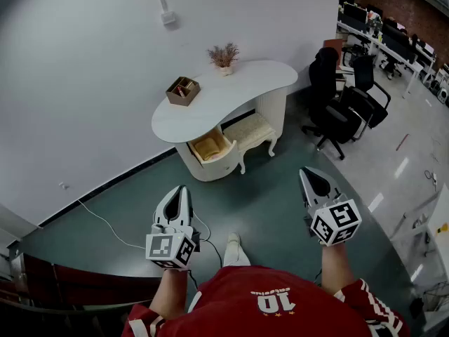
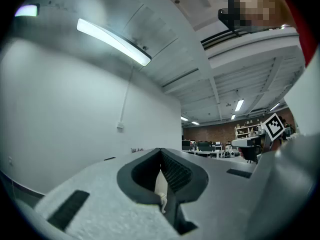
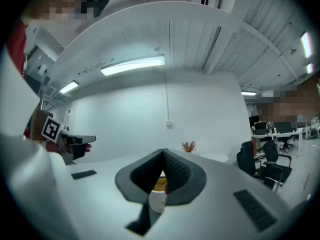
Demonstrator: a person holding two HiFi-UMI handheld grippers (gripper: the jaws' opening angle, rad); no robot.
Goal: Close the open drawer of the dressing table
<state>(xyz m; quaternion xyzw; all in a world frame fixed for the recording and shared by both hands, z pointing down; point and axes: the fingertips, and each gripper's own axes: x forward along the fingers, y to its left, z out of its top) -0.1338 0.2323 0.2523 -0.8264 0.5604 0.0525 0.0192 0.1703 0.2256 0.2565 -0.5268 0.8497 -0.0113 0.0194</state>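
Left gripper view first: the left gripper [image 2: 161, 153] has its jaws pressed together at the tip, with nothing caught between the ribbed pads, and it points toward a bare white wall [image 2: 75, 109]. On the other side, the right gripper [image 3: 163, 155] is clenched just the same, tips meeting and empty. Through the hollow behind those tips a sliver of the dressing table [image 3: 157, 202] peeks out, with a yellow patch above it.

Both tools are held out level in front of the person, well apart from each other, over the grey-green floor [image 1: 273, 202]. Neither is anywhere near the furniture.

Now outward. The dressing table stands against the wall across the floor, white, with a curved, bean-shaped top. Its drawer [image 1: 210, 148] hangs open under the left end of the top, pulled out toward the person. There is something yellowish inside, perhaps a cloth or a cushion; I can't say which from here. Just to the right of the drawer a padded stool [image 1: 250, 130] is tucked partly under the tabletop.

On top sit a small wooden box [image 1: 183, 90] near the left end and a pot of dried flowers [image 1: 224, 56] at the back edge. Black office chairs [image 1: 337, 104] cluster off to the right, and a white cable [image 1: 105, 223] trails across the floor on the left.
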